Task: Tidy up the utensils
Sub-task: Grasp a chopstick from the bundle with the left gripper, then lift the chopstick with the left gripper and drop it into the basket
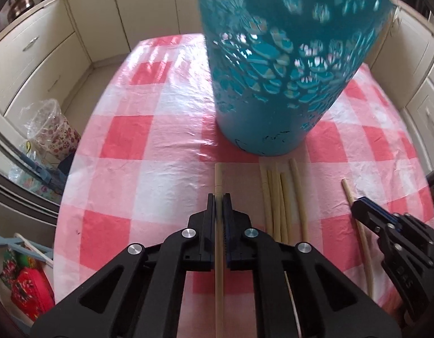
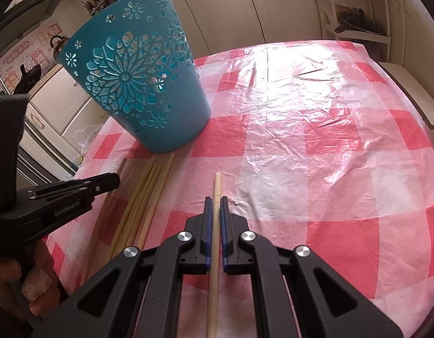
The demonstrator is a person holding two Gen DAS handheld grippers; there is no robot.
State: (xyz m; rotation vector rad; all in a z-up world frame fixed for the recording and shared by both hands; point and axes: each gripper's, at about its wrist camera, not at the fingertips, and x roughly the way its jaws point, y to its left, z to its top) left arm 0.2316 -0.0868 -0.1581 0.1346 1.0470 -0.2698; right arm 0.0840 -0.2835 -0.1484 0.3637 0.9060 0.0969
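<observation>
A tall teal cut-out basket point(image 1: 276, 64) stands on the red-and-white checked tablecloth point(image 1: 149, 174), just beyond the chopsticks; it also shows in the right wrist view point(image 2: 141, 84). My left gripper point(image 1: 219, 197) is shut on one pale chopstick point(image 1: 218, 180) that runs back between its fingers. My right gripper point(image 2: 216, 200) is shut on another chopstick point(image 2: 217, 186); this gripper also shows in the left wrist view point(image 1: 360, 207). Several loose chopsticks point(image 1: 281, 197) lie side by side on the cloth between the two grippers, also seen in the right wrist view point(image 2: 149, 186).
Cream cabinets point(image 1: 42, 56) surround the table. A floral bin lined with a plastic bag point(image 1: 52, 129) stands on the floor at the left. A kettle point(image 1: 21, 2) sits on the left counter. A white shelf unit point(image 2: 355, 14) stands behind the table.
</observation>
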